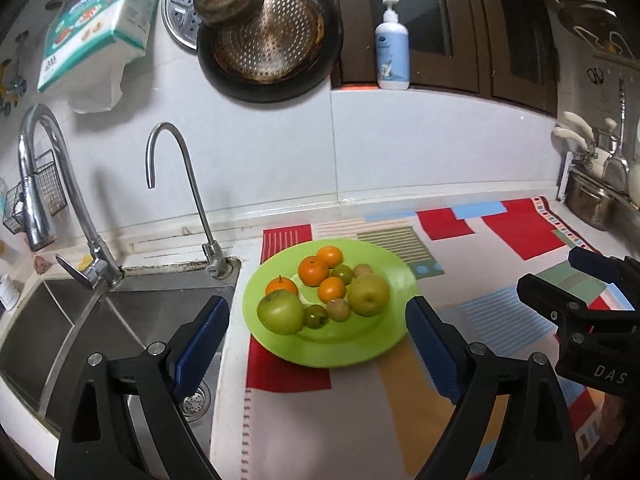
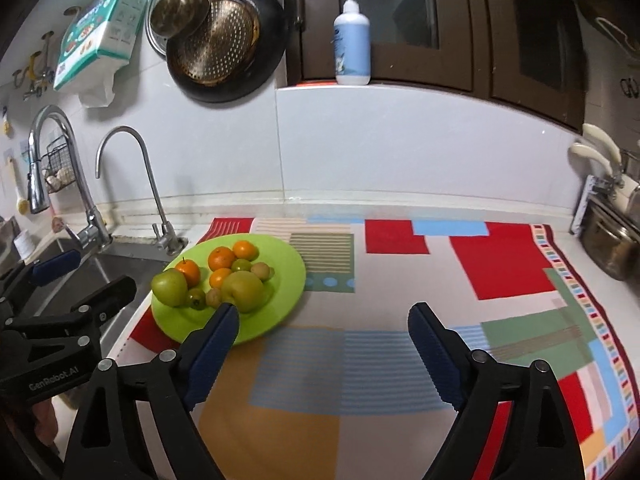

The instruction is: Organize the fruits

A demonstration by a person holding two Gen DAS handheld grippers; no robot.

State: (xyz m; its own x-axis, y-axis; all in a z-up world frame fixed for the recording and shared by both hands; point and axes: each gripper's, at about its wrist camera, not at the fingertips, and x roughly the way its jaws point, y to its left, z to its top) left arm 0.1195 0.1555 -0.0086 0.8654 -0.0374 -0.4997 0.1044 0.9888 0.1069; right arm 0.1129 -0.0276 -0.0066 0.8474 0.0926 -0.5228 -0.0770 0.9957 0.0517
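Green plate [image 1: 394, 276] heaped with fruit (apples, oranges), left gripper [image 1: 318, 344] jaws empty and spread; right gripper [image 2: 324, 344] likewise

So there's one green plate [image 1: 394, 276] holding four oranges [image 1: 313, 270], one green apple [image 1: 280, 312], one yellowish pear [image 1: 369, 294], and four small greenish-brown fruits [image 1: 339, 309], plus two faucets [image 1: 182, 168].

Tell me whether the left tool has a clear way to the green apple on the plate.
Probably yes: the left tool is open and empty, and the green apple sits at the plate's near edge with nothing in front.
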